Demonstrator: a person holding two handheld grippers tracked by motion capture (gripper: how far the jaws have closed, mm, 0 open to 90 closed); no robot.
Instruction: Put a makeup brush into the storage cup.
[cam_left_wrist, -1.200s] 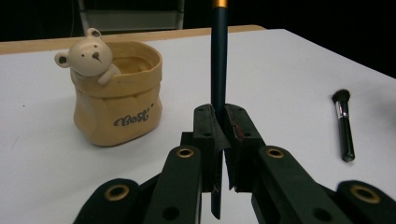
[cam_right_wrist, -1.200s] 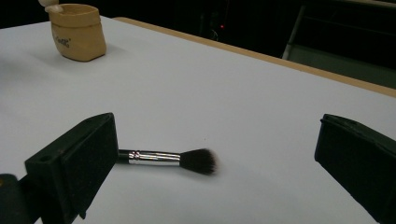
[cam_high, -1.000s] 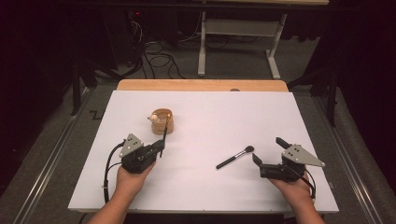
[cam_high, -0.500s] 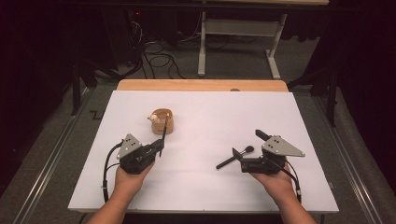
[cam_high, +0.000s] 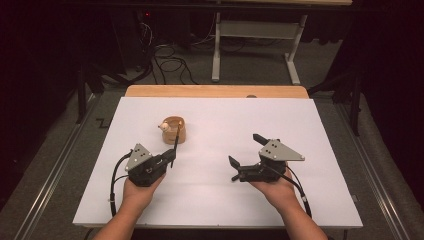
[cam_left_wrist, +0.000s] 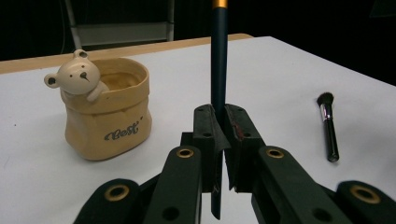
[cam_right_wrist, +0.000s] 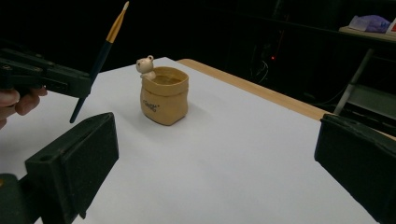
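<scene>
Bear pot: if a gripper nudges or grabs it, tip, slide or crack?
The bear pot looks glazed ceramic, so probably rigid, somewhat slippery and chippable, especially the small bear head on its rim. It sits squat with a wide base on the white table, so a low push likely slides it rather than tips it. It seems empty, so probably fairly light.

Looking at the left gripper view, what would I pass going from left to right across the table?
Bear pot → dark brush handle clamped upright in the left gripper → black makeup brush lying on the table.
</scene>
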